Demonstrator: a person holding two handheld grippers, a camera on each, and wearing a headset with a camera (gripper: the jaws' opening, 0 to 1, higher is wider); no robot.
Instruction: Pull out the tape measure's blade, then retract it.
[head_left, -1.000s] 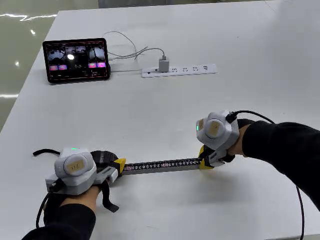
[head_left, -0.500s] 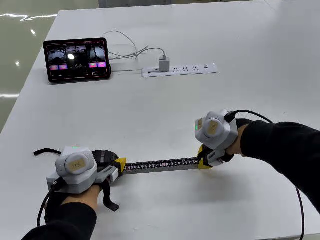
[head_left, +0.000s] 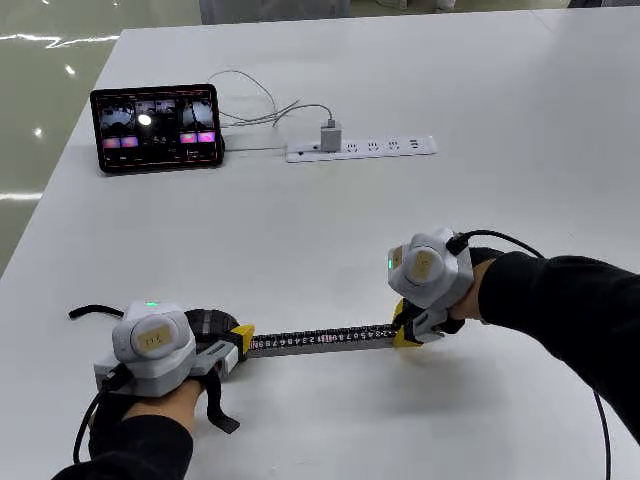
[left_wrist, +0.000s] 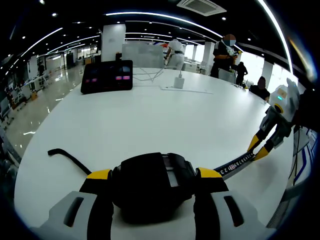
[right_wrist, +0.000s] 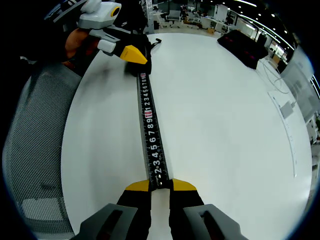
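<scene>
At far left, the left gripper (left_wrist: 155, 176), white with yellow-tipped jaws, is clamped on both sides of the black round tape measure case (left_wrist: 150, 187). The case sits between the jaws on the white tabletop (head_left: 300, 240). A black wrist strap (left_wrist: 64, 154) lies flat, curling off to that gripper's left. From the case the grey numbered blade (head_left: 320, 337) runs straight out, low along the tabletop, to the right gripper (head_left: 405, 335). Its yellow tips pinch the blade's free end, and the digits climb away ahead of its jaws. Well beyond both grippers are a black lit-screen tablet (head_left: 157, 127) and a white power strip (head_left: 360, 148) with a white charger (head_left: 329, 133) plugged in.
</scene>
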